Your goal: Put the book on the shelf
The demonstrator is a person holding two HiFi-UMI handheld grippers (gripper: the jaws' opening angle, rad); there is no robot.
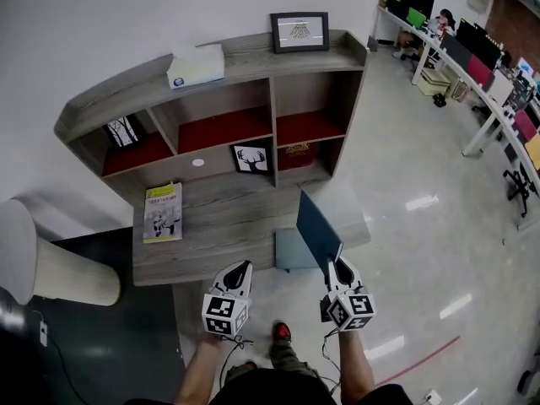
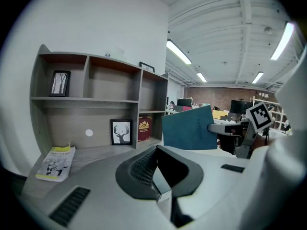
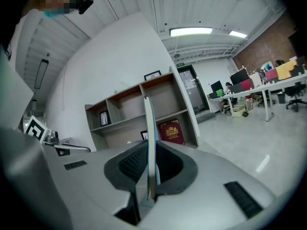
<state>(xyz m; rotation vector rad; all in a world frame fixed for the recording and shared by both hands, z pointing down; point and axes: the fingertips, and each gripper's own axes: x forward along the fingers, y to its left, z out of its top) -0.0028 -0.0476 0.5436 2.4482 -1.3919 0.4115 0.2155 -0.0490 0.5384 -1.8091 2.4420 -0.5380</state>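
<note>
Where the shelf (image 1: 253, 53) has its low front ledge, a magazine (image 1: 163, 212) lies flat at the ledge's left end. On top of the shelf, a tissue box (image 1: 196, 66) sits toward the left and a picture frame (image 1: 299, 31) toward the right. In front of the shelf, just off the ledge, the left gripper (image 1: 239, 268) hangs with its jaws pressed together on nothing. To its right, the right gripper (image 1: 337, 265) is clamped on one edge of the blue book (image 1: 316, 226). The book stands upright in the air by the ledge's right end, in front of the shelf and not yet in any compartment. A red book (image 1: 296, 150) leans in the shelf's lower right compartment.
</note>
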